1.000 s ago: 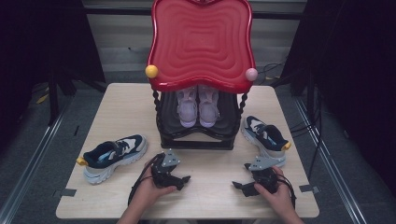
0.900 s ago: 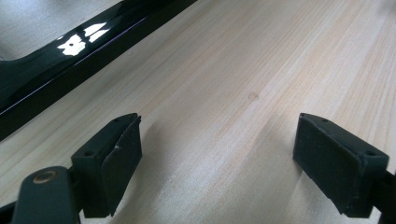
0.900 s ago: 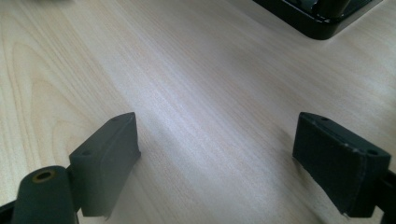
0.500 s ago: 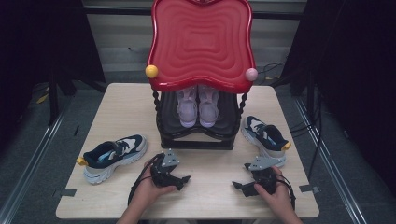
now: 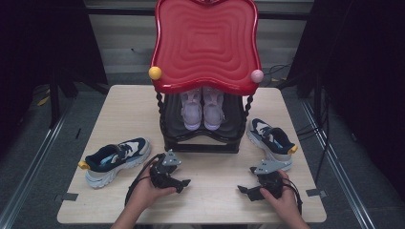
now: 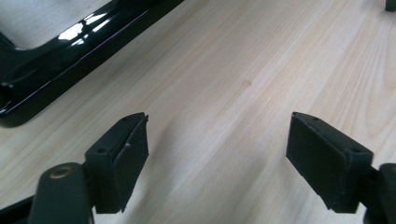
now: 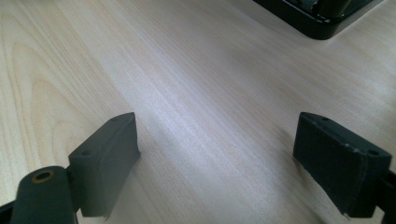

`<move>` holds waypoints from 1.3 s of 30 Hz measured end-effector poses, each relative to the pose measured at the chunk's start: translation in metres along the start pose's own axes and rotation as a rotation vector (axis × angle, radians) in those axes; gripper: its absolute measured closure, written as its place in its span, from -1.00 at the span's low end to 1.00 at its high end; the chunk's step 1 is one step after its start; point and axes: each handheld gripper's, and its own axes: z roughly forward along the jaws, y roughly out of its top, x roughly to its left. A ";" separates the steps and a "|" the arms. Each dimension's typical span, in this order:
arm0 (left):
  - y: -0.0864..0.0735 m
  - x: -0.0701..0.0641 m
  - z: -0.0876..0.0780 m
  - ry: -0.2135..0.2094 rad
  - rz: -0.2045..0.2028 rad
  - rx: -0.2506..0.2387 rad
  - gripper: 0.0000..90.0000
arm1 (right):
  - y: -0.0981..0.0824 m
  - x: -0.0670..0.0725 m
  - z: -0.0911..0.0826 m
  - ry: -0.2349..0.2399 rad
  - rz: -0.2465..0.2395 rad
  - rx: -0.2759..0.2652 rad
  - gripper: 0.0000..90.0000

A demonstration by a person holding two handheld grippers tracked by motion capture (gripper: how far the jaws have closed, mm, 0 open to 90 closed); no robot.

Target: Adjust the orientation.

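You are at the start of the work, I judge: both grippers rest low on the bench [image 5: 124,109] in the lower part of the high view, and nothing is picked up yet. Your left gripper [image 5: 177,183] lies at lower centre-left, its fingers [image 6: 122,158] wide apart with only bare wood between them, as the left gripper view shows. Your right gripper [image 5: 244,191] lies at lower right of centre, and its fingers [image 7: 108,158] are also wide apart over empty wood. The two grippers point toward each other, inward, and each hand wraps its gripper from behind, with the forearms coming in from the bottom edge. The things nearest to you are two dark blue sneakers. The left sneaker [image 5: 113,160] lies at lower left of the frame, near the left gripper but apart from it, with its toe toward the left edge. The right sneaker [image 5: 271,141] lies at the right, just above the right gripper, beside the black base of the shoe rack [image 5: 200,143]. The rack stands in the centre, under a red wavy top [image 5: 205,43], and a pale pink pair of shoes [image 5: 203,107] already sits on its lower shelf. The next move probably calls for turning one gripper outward to its sneaker and closing on the collar or heel, where the grip seems firm.
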 end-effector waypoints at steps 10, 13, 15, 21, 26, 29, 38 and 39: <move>0.002 0.007 -0.019 0.001 0.020 0.052 -0.51 | 0.000 0.000 0.000 0.000 0.002 0.001 -0.70; 0.003 0.009 -0.027 0.011 0.019 0.049 -0.51 | 0.000 0.000 0.000 0.000 0.002 0.001 -0.70; 0.003 0.011 -0.033 0.021 0.018 0.042 -0.51 | 0.000 0.000 0.000 0.001 0.002 0.001 -0.71; 0.004 0.019 -0.050 0.052 0.010 0.029 -0.51 | 0.000 0.000 0.000 0.001 0.002 0.001 -0.71; 0.001 0.025 -0.062 0.063 0.002 0.026 -0.51 | 0.000 0.000 0.000 0.001 0.002 0.001 -0.71; -0.003 0.027 -0.069 0.077 -0.014 0.023 -0.51 | 0.000 0.000 0.000 0.001 0.002 0.001 -0.71; -0.014 0.037 -0.093 0.124 -0.027 0.023 -0.51 | 0.000 0.000 0.000 0.001 0.000 0.001 -0.71; -0.014 0.038 -0.096 0.127 -0.027 0.022 -0.51 | 0.000 0.000 0.000 0.001 0.002 0.001 -0.71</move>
